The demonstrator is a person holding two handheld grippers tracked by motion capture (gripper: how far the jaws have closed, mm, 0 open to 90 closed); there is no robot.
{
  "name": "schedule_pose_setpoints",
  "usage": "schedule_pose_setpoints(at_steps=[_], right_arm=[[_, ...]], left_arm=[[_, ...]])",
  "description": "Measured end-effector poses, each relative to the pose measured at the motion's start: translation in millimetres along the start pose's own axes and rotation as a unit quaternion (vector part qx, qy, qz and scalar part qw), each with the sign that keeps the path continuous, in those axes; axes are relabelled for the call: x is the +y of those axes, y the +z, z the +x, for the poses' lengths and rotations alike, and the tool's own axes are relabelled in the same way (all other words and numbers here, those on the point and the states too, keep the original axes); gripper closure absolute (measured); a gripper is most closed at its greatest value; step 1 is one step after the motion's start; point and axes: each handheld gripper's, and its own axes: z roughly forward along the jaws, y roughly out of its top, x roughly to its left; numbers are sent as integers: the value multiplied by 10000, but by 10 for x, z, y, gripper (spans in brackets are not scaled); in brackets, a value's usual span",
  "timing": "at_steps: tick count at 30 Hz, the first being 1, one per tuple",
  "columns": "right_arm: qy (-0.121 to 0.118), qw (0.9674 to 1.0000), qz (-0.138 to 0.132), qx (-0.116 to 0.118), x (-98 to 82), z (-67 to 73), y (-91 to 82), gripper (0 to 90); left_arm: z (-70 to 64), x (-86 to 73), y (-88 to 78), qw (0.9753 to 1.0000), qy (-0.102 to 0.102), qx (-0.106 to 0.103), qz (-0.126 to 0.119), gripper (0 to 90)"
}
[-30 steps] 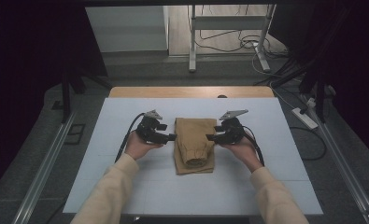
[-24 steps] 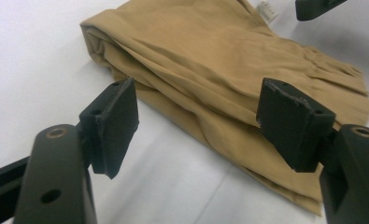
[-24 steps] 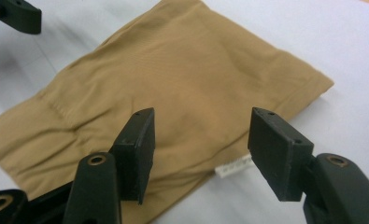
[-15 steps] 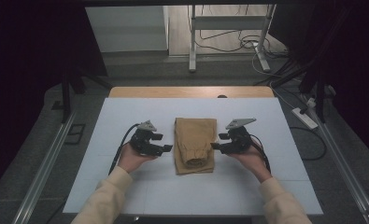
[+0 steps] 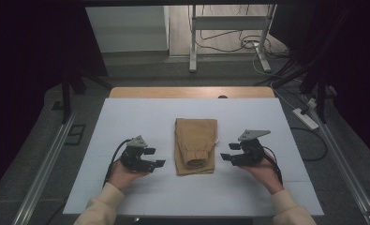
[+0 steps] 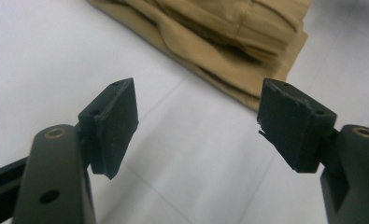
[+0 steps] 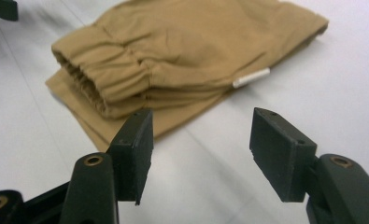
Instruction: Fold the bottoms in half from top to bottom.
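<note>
While both grippers sit apart from it, the folded cloth (image 5: 196, 146) lies alone mid-table.
Near the front edge, the left gripper (image 5: 155, 157) and right gripper (image 5: 225, 152) flank it, jaws spread and empty, bare table (image 5: 126, 112) between each and the cloth. It is tan, with its elastic cuff (image 7: 102, 79) toward the front edge and a white tag (image 7: 251, 77) at its right side; clear room runs to the far edge.
</note>
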Motion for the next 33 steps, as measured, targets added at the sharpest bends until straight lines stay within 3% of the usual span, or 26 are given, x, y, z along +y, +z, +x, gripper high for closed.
schedule_pose_setpoints(at_steps=[12,18,33], right_arm=[[-23,10000,67,-44,-279,83,-157,396],[83,9999,96,-76,-430,76,-257,394],[74,9999,81,-73,-450,68,-273,386]], left_arm=[[-88,-249,-160,10000,-55,31,-9,285],[-83,-299,-180,9999,-133,34,-12,287],[-37,-312,-183,9999,-152,70,-17,287]])
